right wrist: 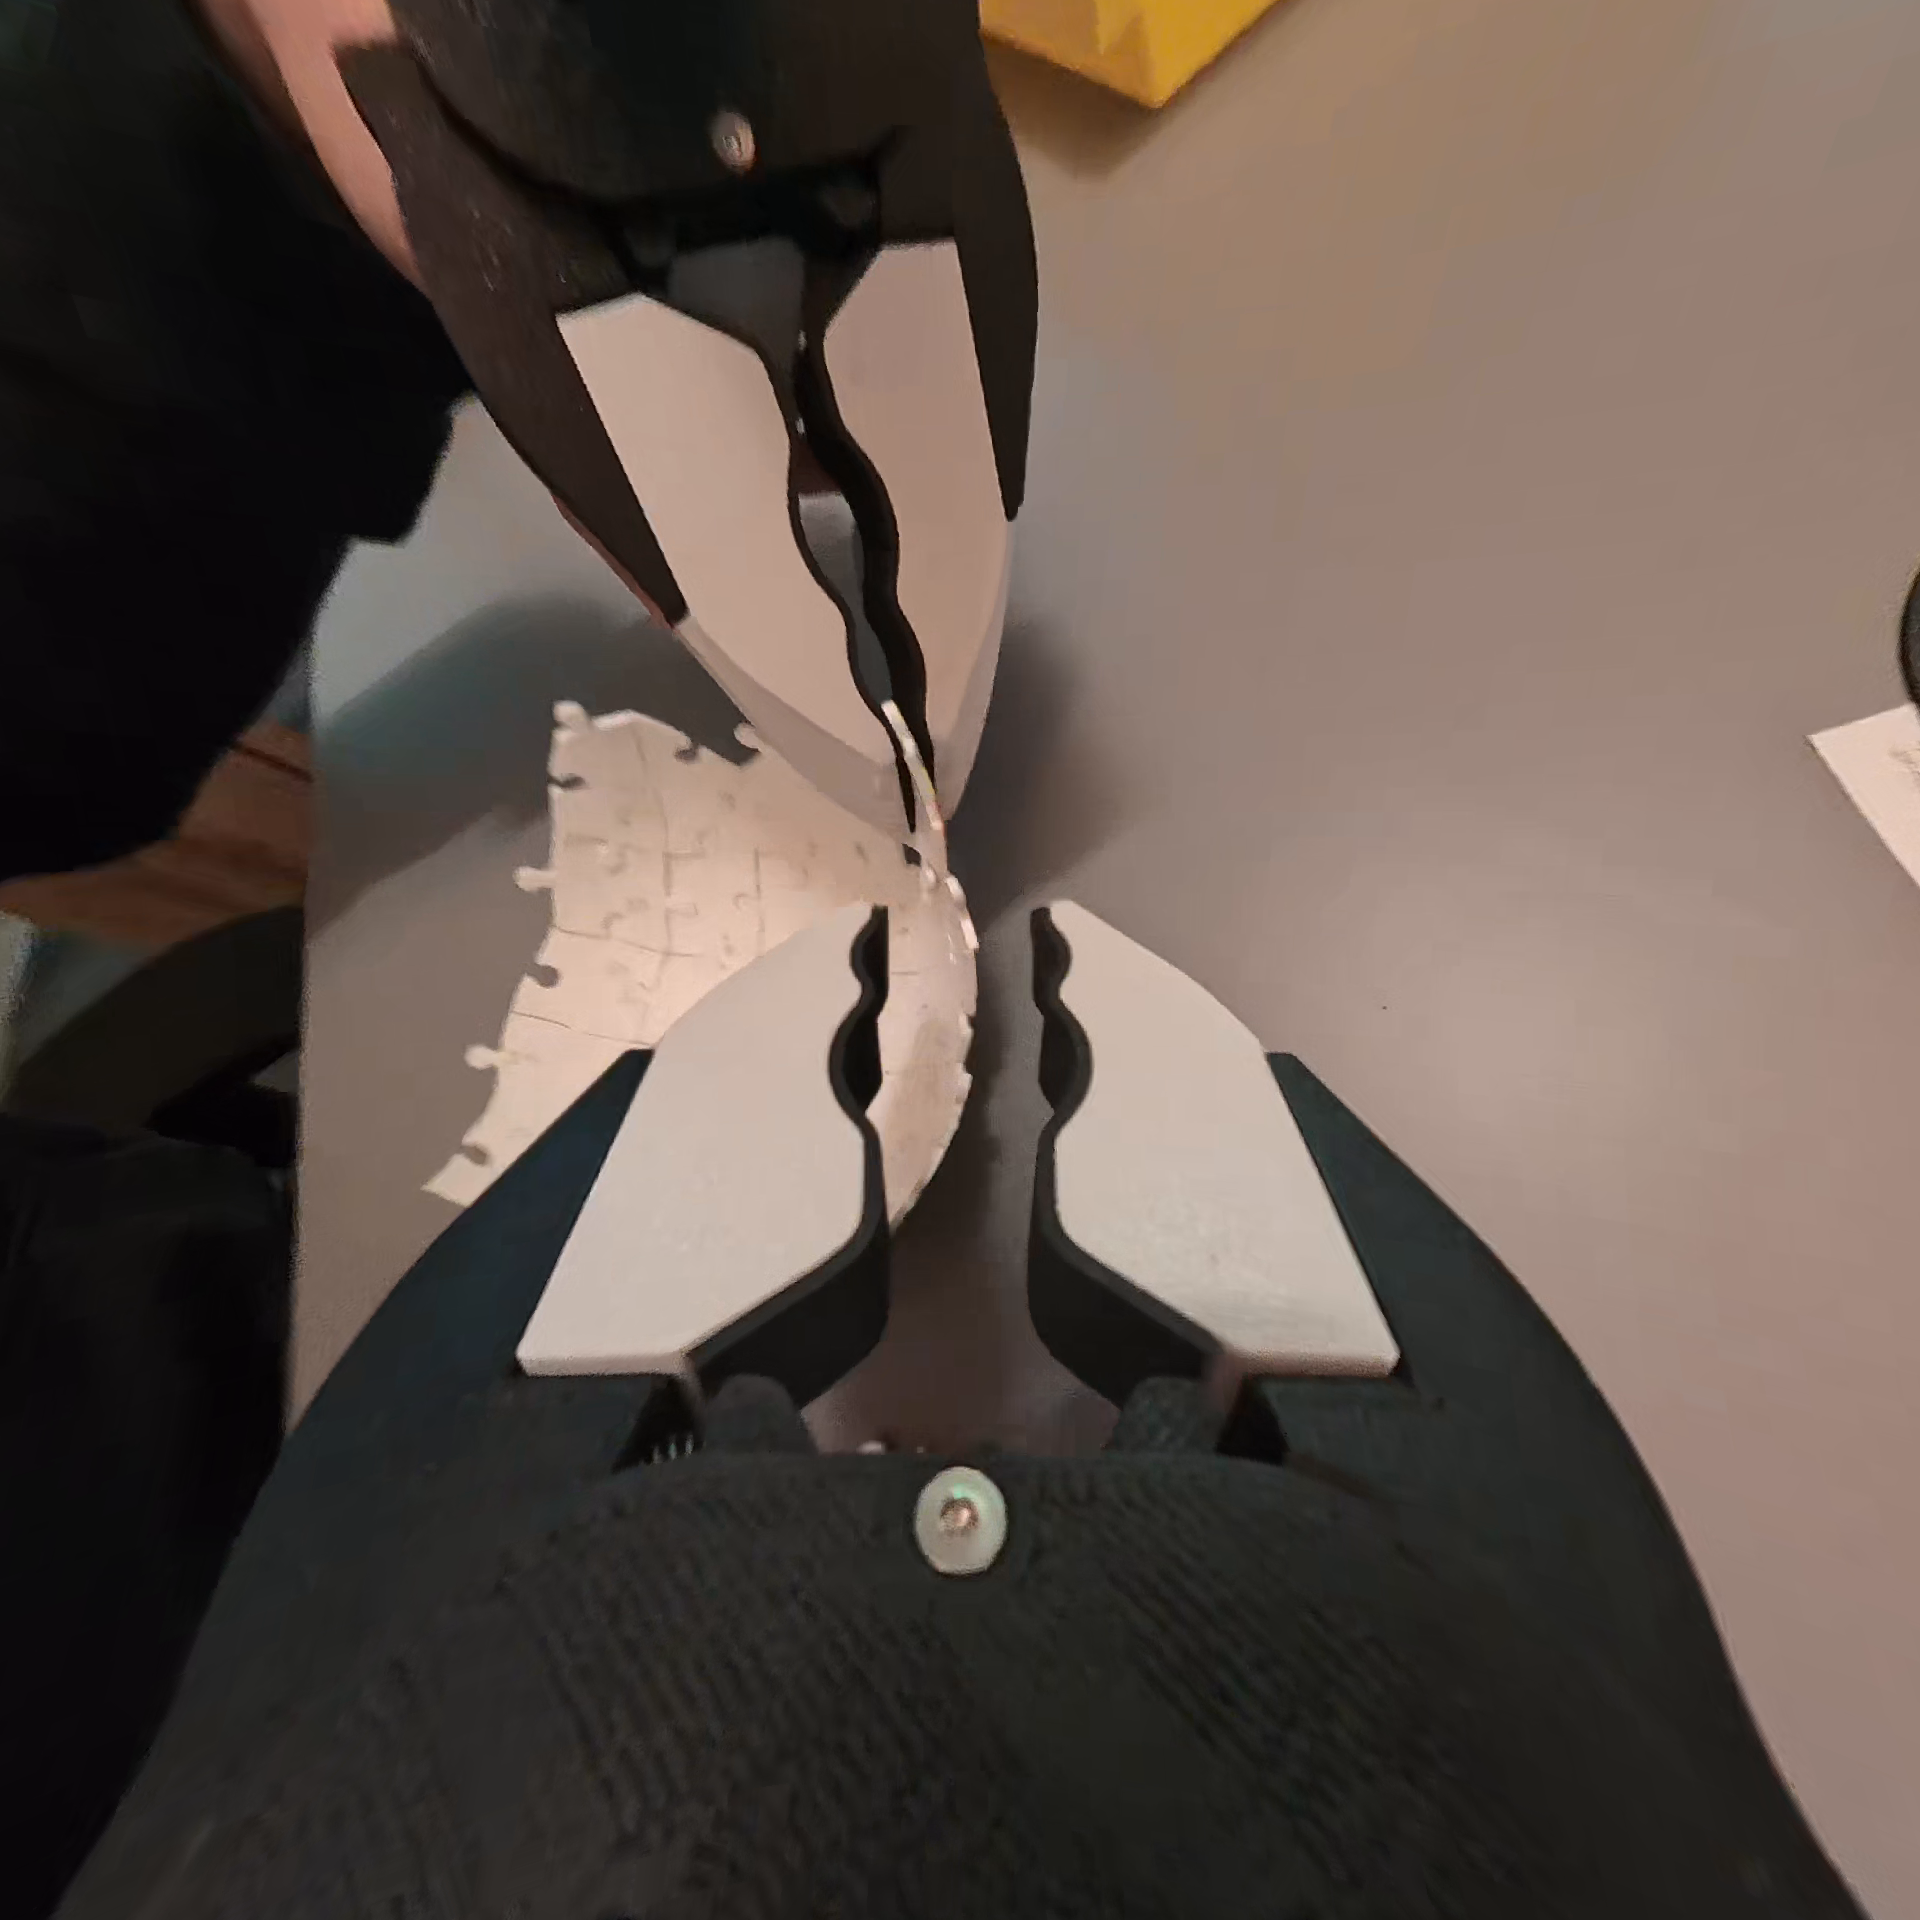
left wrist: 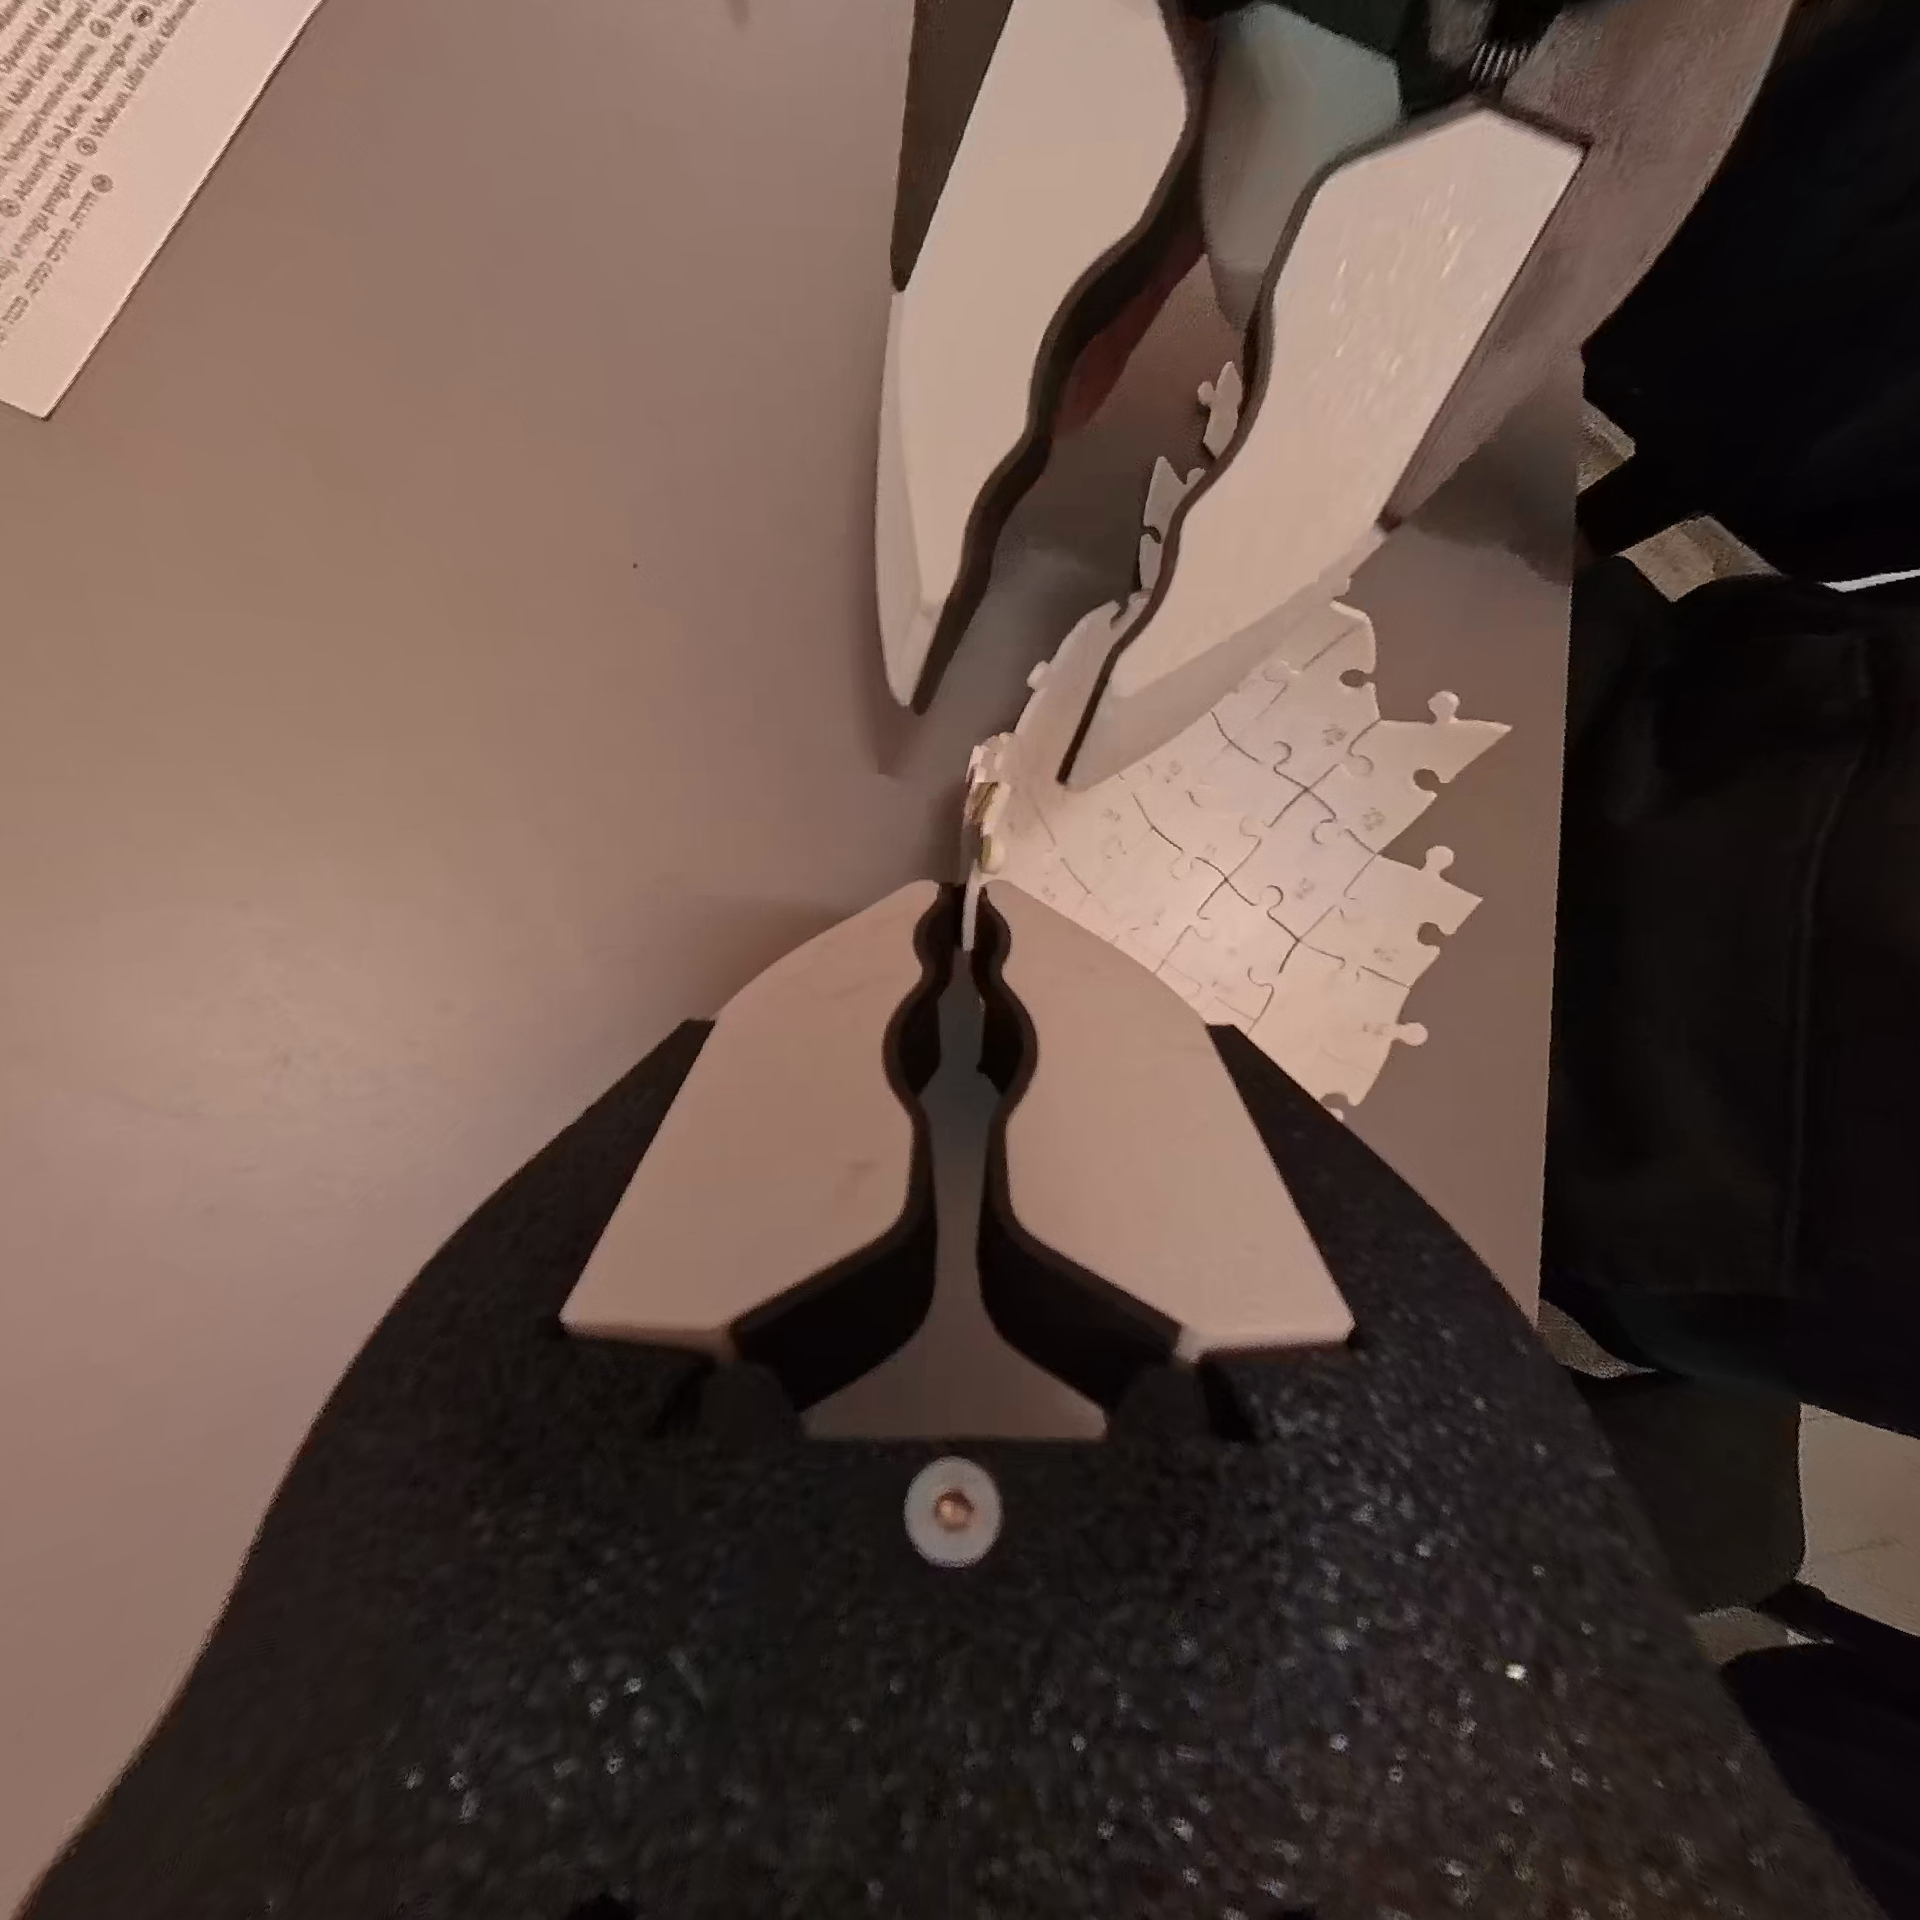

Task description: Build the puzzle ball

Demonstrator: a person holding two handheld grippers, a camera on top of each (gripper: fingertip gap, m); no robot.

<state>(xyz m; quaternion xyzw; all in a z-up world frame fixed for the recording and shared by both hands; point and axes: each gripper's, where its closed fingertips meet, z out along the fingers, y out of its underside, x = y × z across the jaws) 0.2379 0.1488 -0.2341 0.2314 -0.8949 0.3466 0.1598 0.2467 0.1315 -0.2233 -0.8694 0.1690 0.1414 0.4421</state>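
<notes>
A partly built puzzle ball, a curved white shell of joined pieces (left wrist: 1299,862), is held above the grey table (left wrist: 416,831). It also shows in the right wrist view (right wrist: 665,883). My left gripper (left wrist: 964,904) is shut on a thin piece at the shell's rim; whether that piece is locked in I cannot tell. In the right wrist view the left gripper (right wrist: 925,800) comes down from the top. My right gripper (right wrist: 956,914) is open, with the shell's rim between its fingers, against the left finger. In the left wrist view the right gripper (left wrist: 987,743) reaches in from above.
A printed paper sheet (left wrist: 114,156) lies on the table at the far left. A yellow object (right wrist: 1122,42) and another white sheet (right wrist: 1870,800) lie farther off. The table edge (left wrist: 1558,1039) runs close beside the shell, with a person in dark clothes (left wrist: 1745,831) behind it. The tips of both grippers are at nearly the same place.
</notes>
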